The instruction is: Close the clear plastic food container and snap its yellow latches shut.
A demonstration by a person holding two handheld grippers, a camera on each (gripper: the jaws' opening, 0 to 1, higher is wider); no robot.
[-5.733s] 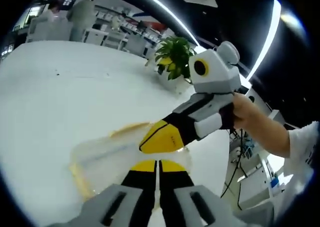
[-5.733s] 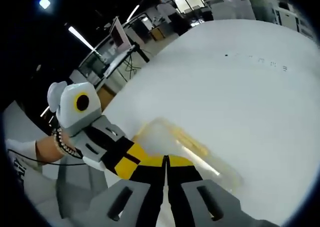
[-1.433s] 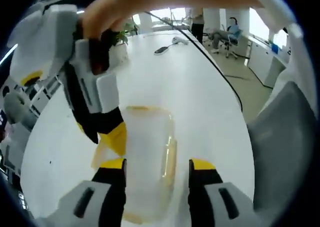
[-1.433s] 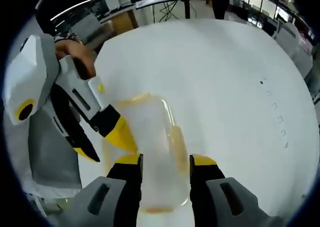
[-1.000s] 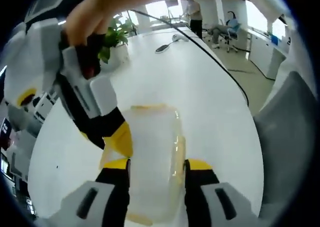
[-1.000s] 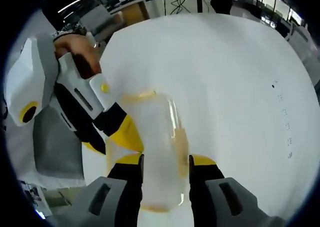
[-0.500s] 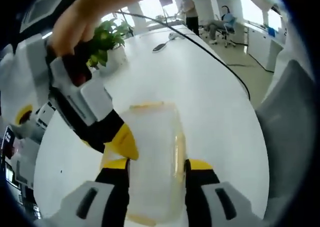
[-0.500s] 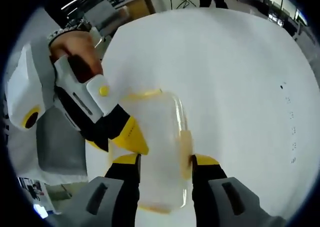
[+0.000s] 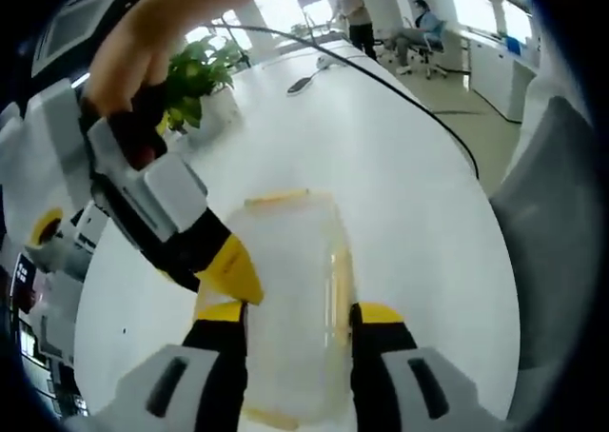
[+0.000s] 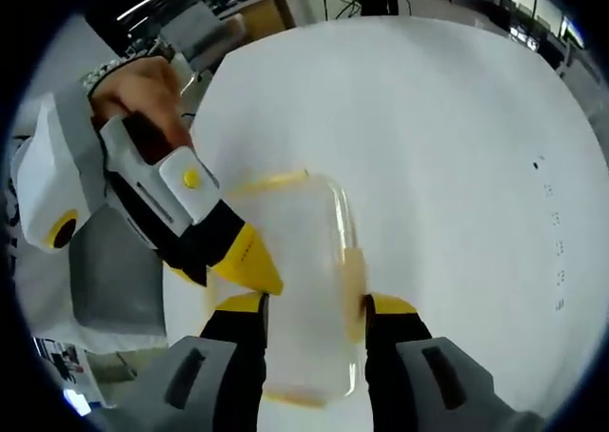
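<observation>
Jaws apart astride the box (image 9: pixel 290 299), as half a second ago; other gripper (image 9: pixel 233 270) nudged closer, latch (image 9: pixel 340 289) pending.

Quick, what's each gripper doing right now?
Left gripper: open, jaws either side of the clear container; whether they squeeze it cannot be told.
Right gripper: open, likewise straddling it.

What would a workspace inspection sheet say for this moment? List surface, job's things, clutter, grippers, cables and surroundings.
Surface: white table, mostly bare.
Job's things: clear plastic container with yellow latches, lying flat.
Clutter: dark object at the far end.
Grippers: left gripper and right gripper both open, straddling the container; other gripper's yellow tips at its side.
Cables: black cable along the table.
Surroundings: potted plant, office chairs, people.
</observation>
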